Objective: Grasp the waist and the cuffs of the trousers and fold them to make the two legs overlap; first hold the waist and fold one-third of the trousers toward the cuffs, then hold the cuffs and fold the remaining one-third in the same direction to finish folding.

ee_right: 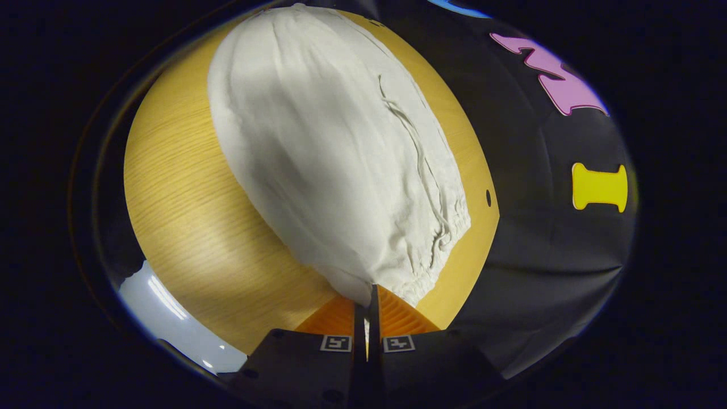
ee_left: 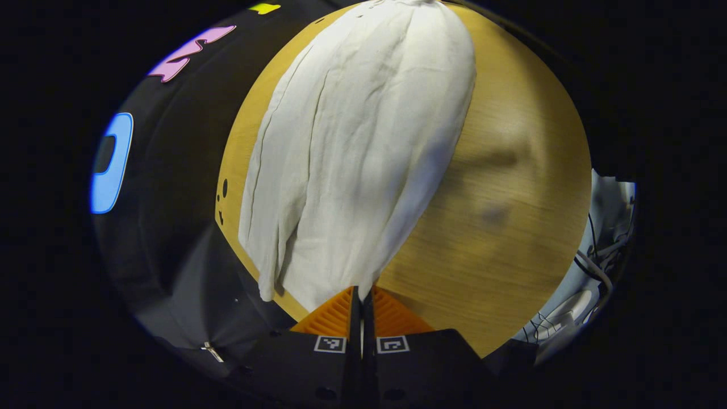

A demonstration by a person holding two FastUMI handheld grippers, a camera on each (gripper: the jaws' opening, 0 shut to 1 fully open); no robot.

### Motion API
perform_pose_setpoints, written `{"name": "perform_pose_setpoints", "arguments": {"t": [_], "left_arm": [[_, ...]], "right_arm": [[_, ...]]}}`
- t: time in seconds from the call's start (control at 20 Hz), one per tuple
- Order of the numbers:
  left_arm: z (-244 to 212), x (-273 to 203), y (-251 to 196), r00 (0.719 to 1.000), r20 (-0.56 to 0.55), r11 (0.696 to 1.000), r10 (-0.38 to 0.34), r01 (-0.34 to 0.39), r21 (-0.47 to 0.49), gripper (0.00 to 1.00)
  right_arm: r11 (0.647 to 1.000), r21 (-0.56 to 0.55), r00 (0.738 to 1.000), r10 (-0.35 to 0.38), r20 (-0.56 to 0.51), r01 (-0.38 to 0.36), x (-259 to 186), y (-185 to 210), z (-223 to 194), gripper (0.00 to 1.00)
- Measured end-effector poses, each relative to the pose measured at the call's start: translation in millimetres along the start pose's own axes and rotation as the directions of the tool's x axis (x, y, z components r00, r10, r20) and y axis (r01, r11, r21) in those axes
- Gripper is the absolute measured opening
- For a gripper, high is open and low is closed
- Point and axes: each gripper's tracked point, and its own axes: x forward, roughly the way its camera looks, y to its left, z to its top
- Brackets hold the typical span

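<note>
Fingers (ee_left: 341, 309) of the left gripper (ee_left: 361, 295), seen at the bottom of the left gripper view, are pressed together on a pinch of cloth at the cuff end of the trousers (ee_left: 358, 147); the pale, creased fabric rises from the fingertips and runs away up the middle of the view, its two leg ends hanging loose just left of the grip; the garment lies lengthwise over the wooden table (ee_left: 511, 199), with bare tabletop to its right and a narrow strip to its left; a tangle of cables (ee_left: 596, 267) on a pale floor lies beyond the table's right edge.

Fingers (ee_right: 397, 315) of the right gripper (ee_right: 368, 295), at the bottom of the right gripper view, are likewise closed on cloth, here at the waist end of the trousers (ee_right: 329, 147); the gathered elastic waistband (ee_right: 448, 238) curves up to the right of the grip, and a drawstring or seam line (ee_right: 414, 142) runs along the fabric toward the far end; the cloth spreads broad and rounded above the fingertips and stretches away across the table (ee_right: 187, 216), which shows bare on the left; a small dark hole (ee_right: 488, 197) marks the tabletop just right of the waistband; a pale patch of floor (ee_right: 170, 324) lies past the table's lower left edge.
</note>
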Motion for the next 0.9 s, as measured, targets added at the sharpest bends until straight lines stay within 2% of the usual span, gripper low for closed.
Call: {"name": "perform_pose_setpoints", "arguments": {"t": [0.15, 0.25, 0.5, 0.7, 0.9], "left_arm": [[3.2, -9.4, 8.8, 0.999, 0.008, 0.997, 0.035, -0.035, -0.063, 0.05], [7.2, -19.5, 14.2, 0.999, 0.022, 0.989, 0.028, -0.024, -0.148, 0.05], [20.6, -40.9, 46.8, 0.996, 0.088, 0.937, 0.035, -0.003, -0.35, 0.05], [25.0, -39.8, 78.2, 0.993, 0.098, 0.884, 0.068, -0.015, -0.467, 0.05], [34.1, -36.4, 103.8, 0.99, 0.109, 0.827, 0.093, -0.016, -0.562, 0.05]], "right_arm": [[0.996, 0.091, 0.999, -0.03, 0.027, 0.028, -17.3, -10.7, 12.0, 0.06], [0.981, 0.188, 0.997, -0.054, 0.048, 0.045, -28.0, -21.5, 23.5, 0.05], [0.921, 0.382, 0.989, -0.121, 0.083, 0.08, -47.2, -55.5, 42.9, 0.05], [0.844, 0.527, 0.976, -0.188, 0.111, 0.103, -65.3, -87.6, 65.2, 0.05], [0.749, 0.653, 0.961, -0.248, 0.122, 0.11, -80.5, -108.1, 78.7, 0.06]]}}
